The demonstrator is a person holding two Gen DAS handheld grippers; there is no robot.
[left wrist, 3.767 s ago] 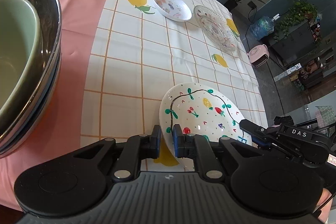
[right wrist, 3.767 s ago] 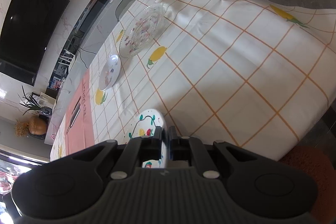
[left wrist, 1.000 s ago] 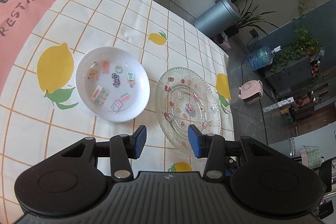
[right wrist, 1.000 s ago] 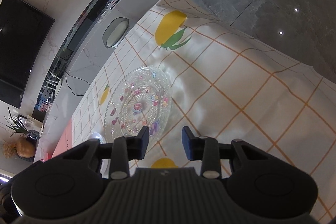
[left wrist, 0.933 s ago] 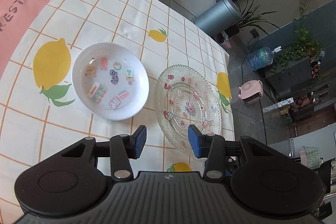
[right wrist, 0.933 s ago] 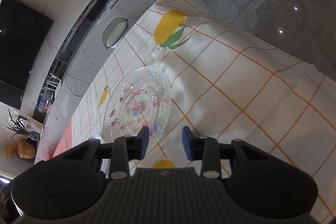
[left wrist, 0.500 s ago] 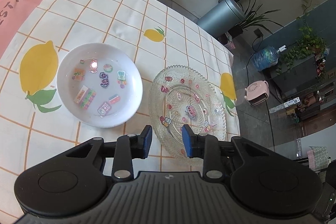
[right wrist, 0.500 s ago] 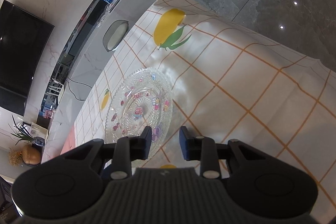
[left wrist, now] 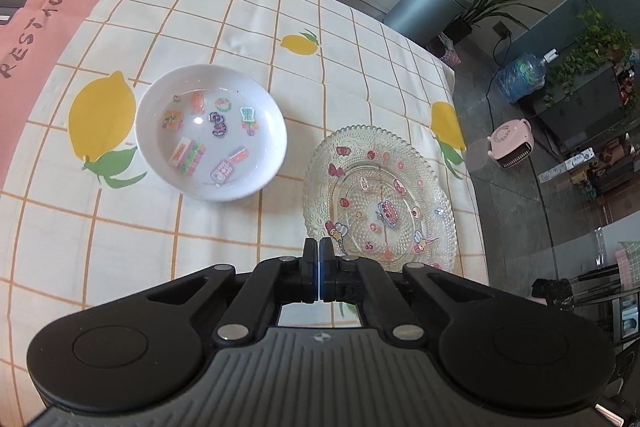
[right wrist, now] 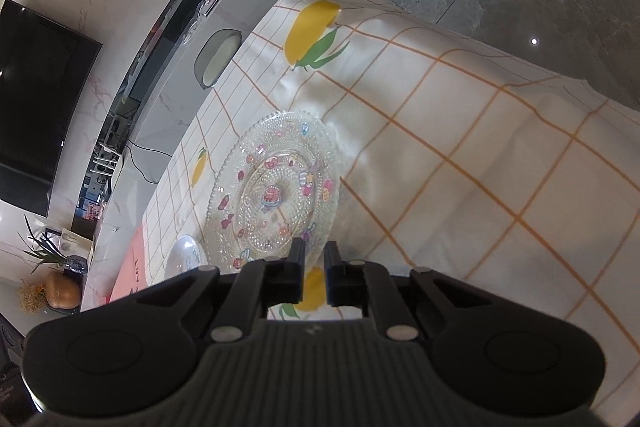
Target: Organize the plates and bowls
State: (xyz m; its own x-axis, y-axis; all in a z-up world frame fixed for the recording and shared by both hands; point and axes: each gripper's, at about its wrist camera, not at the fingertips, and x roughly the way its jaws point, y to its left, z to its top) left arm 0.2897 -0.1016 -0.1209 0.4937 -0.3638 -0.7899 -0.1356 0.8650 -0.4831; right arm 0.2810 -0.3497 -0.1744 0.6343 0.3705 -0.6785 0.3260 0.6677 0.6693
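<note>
Clear pressed glass, beaded all over with a scalloped edge and dotted with small pink and red cartoon motifs: that is the glass plate (left wrist: 380, 195) I see from the left wrist. It lies flat in the centre right of the frame on the checked lemon tablecloth (left wrist: 240, 27), close to the table's right edge. To its left, apart from it, sits the white bowl (left wrist: 211, 131). On its bottom are small colourful sticker-like pieces, among them a little phone, a candy strip and a wreath. The left gripper (left wrist: 319, 251) is at the bottom centre, and its jaws have just been closing. They now stand clenched pad to pad right at the plate's lower left rim. I cannot tell whether the rim is caught between them.

From the right wrist, the same glass plate (right wrist: 276, 195) fills the middle of the frame, with a cake motif at its centre and nothing resting on it. The right gripper (right wrist: 311, 259) is at the bottom centre and its jaws have also just been closing. They have narrowed to a slim slot with the plate's near rim in it, grasping that edge. The white bowl (right wrist: 184, 255) peeks out at the lower left, its contents too small to make out. The tablecloth (right wrist: 460, 147) drapes away on the right.
</note>
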